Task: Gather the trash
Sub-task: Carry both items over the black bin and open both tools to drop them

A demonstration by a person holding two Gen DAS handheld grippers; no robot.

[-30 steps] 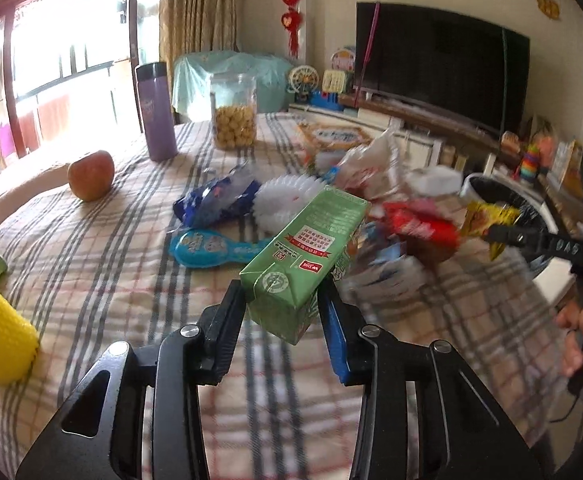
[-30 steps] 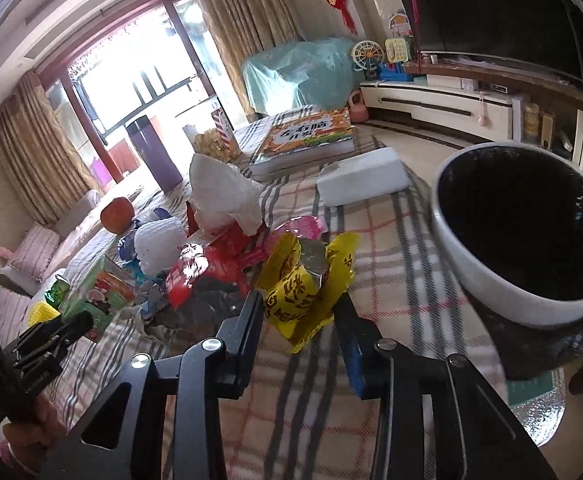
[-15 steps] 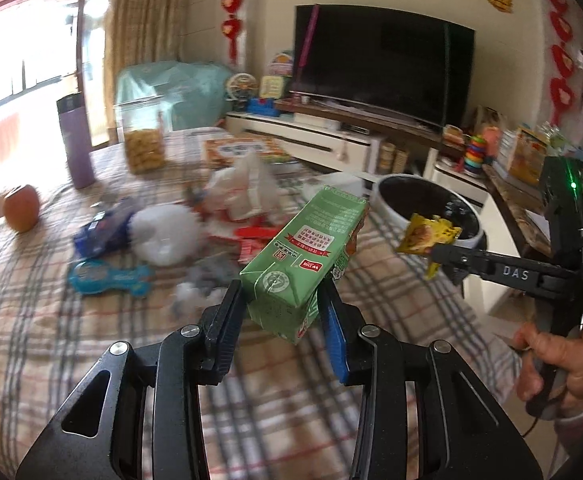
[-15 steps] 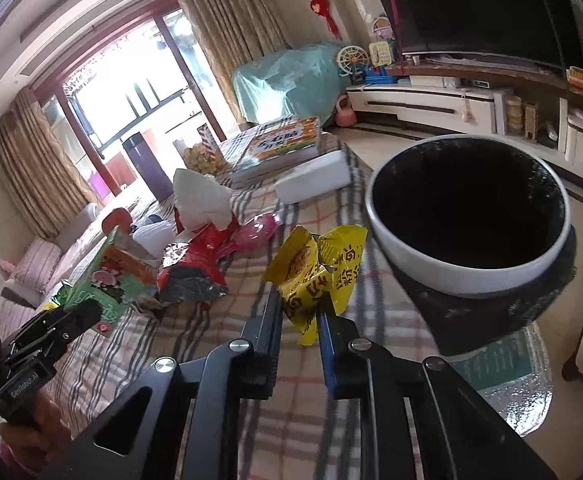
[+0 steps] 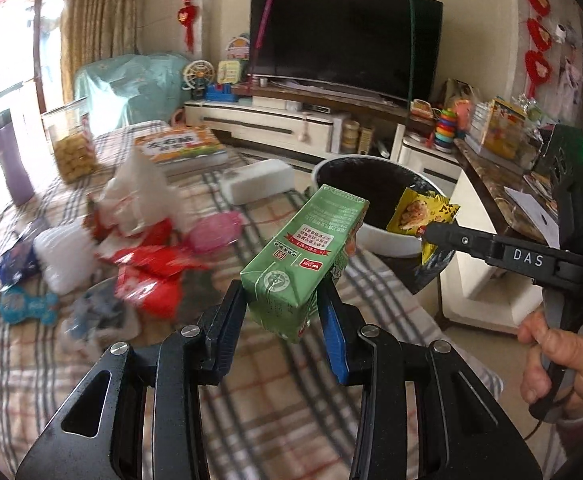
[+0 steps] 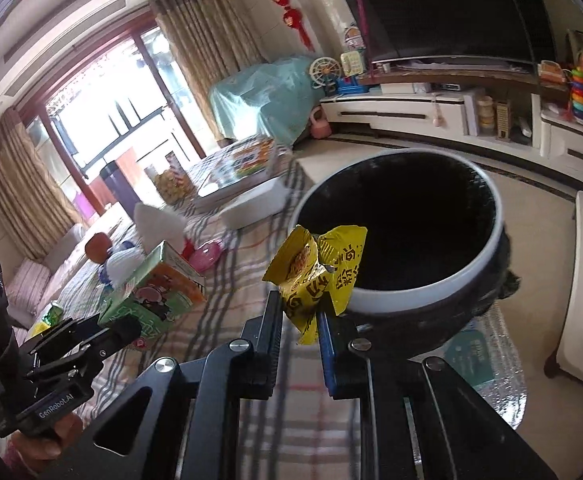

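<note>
Fingers (image 5: pixel 227 320) clamp green carton (image 5: pixel 303 256), printed, dented; right fingers (image 6: pixel 269 332) pinch crumpled yellow wrapper (image 6: pixel 317 272).

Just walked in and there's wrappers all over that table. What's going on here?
Someone is clearing trash with a handheld gripper in each hand. The left gripper is shut on a green drink carton, held up above the plaid tablecloth. The right gripper is shut on a yellow snack wrapper, held at the rim of the black-lined bin. Red wrappers and other litter remain on the table.
</note>
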